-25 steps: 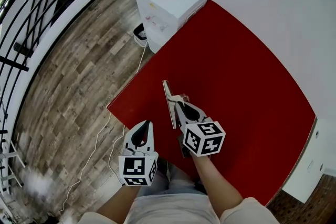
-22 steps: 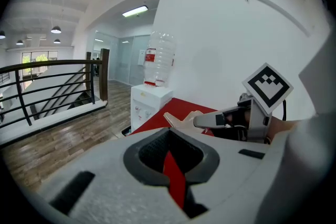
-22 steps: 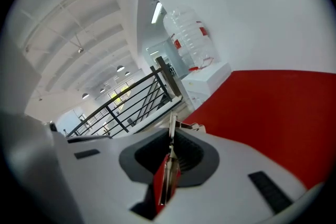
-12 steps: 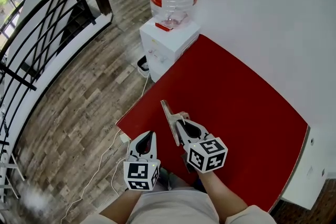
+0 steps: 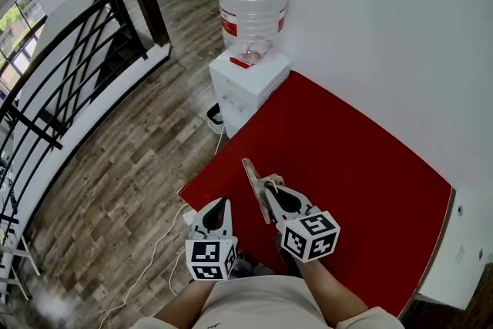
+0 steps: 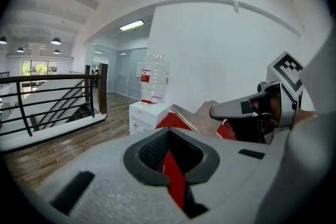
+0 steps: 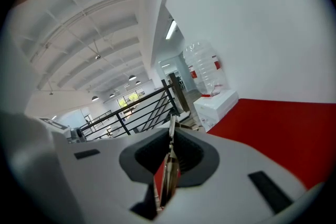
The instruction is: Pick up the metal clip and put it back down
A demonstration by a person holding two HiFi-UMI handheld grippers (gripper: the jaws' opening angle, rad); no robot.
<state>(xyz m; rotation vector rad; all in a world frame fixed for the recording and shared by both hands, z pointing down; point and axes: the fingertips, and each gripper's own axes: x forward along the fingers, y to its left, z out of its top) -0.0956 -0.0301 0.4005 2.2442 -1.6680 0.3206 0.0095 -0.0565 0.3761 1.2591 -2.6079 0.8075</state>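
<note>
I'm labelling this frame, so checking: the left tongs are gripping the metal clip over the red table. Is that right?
Not the left: the right tongs are gripping the metal clip over the red table. The right gripper view shows it between its jaws.

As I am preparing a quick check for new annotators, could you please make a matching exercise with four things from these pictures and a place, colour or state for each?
Things:
1. metal clip
2. left gripper
3. water bottle
4. table

Descriptions:
A. red on top
B. upside down on the white dispenser
C. clamped in the right gripper, above the table
D. jaws together, nothing between them

Pairs: 1-C, 2-D, 3-B, 4-A
</note>
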